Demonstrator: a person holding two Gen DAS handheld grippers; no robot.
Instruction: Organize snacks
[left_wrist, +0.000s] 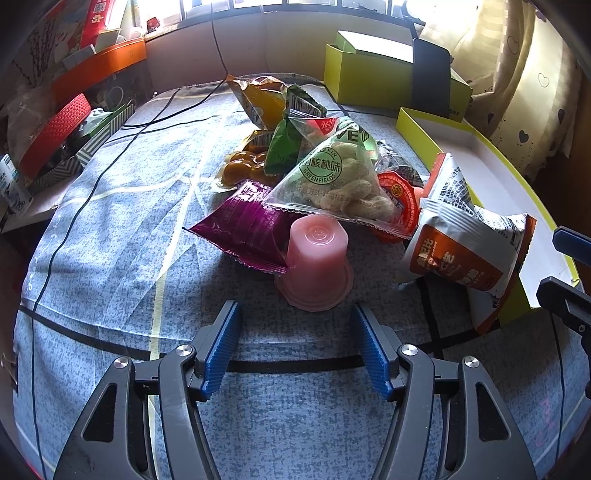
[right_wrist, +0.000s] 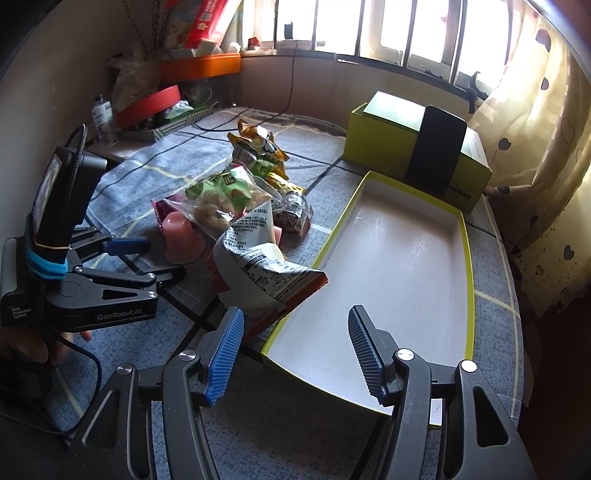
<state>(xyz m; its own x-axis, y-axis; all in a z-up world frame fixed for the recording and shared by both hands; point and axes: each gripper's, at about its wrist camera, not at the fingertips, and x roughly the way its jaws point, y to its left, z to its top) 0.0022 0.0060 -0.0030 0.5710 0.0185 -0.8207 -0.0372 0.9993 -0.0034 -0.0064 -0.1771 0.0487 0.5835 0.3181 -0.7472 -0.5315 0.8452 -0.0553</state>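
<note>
Jaws of the left gripper stand wide apart and hold nothing, hovering just short of an upturned pink jelly cup on the blue patterned cloth; the right gripper is likewise open and empty, poised over the near corner of the shallow yellow-edged tray. That cup looks the firmest piece here: a smooth plastic wall, likely slick and a little heavy for its bulk, so a hold across its lower, wider part should seat best. Beside it, the white and orange packet leans against the tray's rim; it seems puffed with air, light and crinkly, best pinched at a crimped end seam rather than across its belly. Behind the cup lie a purple foil pouch and a clear triangular bag of nuts, both soft and prone to slide against each other. Farther back, green and yellow packets pile up, and a lime box stands beyond.
</note>
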